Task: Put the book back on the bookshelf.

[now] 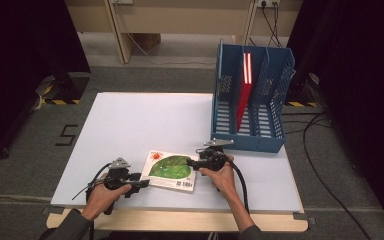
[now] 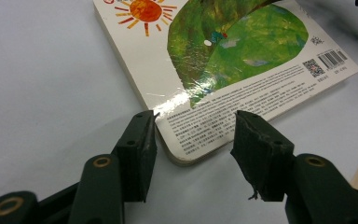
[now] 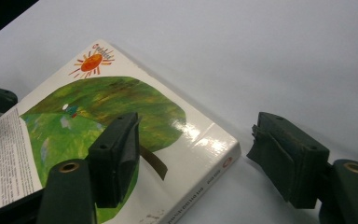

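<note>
High view: white tabletop mid-frame; picture book flat on it, lower centre, back cover up w/ green leaf art, orange sun, barcode at its lower right corner. Left gripper at lower left of frame, held in left hand, tips at book's left edge. Right gripper just right of centre, held in right hand, tips over book's right part. Blue file rack at upper right on table's far right side, upright dividers, one red book standing in a middle slot; rack well apart from picture book. Black cables on floor, right side of frame. Left gripper view: left gripper jaws rise from bottom of frame, one each side of picture book's near corner; corner sits between the pads, left pad at the book's edge, right pad over the printed text block; log-wise as closed as this gripper gets, so pinching the book corner, though contact on right pad hard to confirm. Right gripper view: right gripper jaws spread wide; left jaw over the leaf art of picture book, right jaw off the book, above bare table; spine edge lies between the jaws, no pad pressing it.
</note>
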